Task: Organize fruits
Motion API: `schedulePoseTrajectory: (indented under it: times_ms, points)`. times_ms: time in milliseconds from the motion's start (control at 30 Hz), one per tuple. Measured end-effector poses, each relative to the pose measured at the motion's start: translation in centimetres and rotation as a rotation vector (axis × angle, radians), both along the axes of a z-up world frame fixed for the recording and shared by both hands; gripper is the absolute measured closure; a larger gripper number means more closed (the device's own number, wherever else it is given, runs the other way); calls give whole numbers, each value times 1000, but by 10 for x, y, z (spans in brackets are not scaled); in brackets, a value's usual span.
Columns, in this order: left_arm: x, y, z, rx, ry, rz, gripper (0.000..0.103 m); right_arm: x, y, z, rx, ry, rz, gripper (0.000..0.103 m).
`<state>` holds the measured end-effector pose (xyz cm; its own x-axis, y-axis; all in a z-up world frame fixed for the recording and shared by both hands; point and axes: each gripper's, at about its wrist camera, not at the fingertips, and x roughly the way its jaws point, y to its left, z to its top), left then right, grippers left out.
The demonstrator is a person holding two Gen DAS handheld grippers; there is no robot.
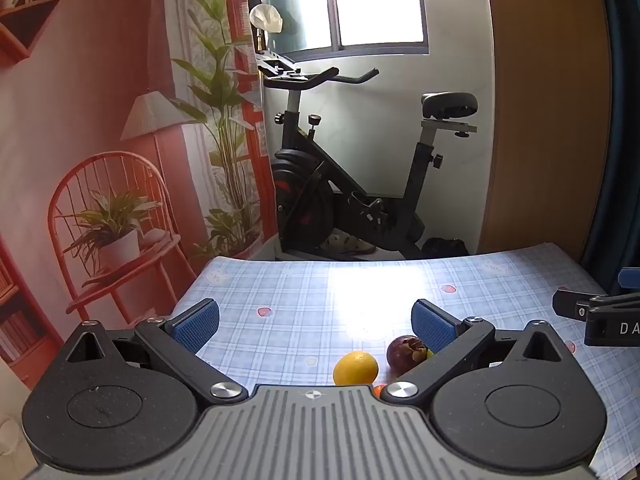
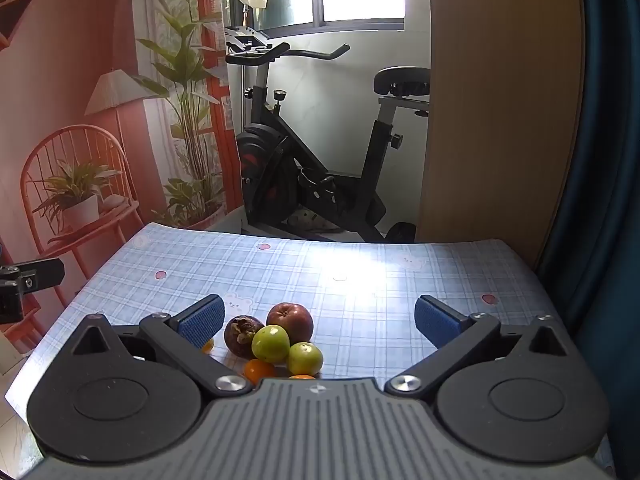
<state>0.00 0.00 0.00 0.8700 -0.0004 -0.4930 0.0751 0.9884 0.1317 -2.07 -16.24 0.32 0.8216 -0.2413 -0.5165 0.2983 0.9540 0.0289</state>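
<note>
- Left gripper (image 1: 315, 326) jaws spread wide, holding nothing; lemon (image 1: 355, 368) and mangosteen (image 1: 406, 353) sit near its right finger.
- Right gripper (image 2: 319, 322) jaws also apart and bare.
- Fruit huddles left of centre on the plaid worktop (image 2: 400, 280): red apple (image 2: 290, 321), two green fruits (image 2: 270, 343), small oranges (image 2: 259, 371).
- Exercise bike (image 2: 312, 152) stands beyond the far edge.

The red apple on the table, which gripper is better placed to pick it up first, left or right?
Right, probably. The red apple lies ahead between the right gripper's open fingers. In the left wrist view the left gripper is open too, but shows only the lemon and mangosteen, no apple.
</note>
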Motion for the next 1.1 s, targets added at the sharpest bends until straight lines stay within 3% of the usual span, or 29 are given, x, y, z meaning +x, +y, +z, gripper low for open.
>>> schedulePoseTrajectory:
  times_ms: [1100]
  points:
    - [-6,-4,2,6,-21,4,0,2,-2,-2,-4,-4,-20,0]
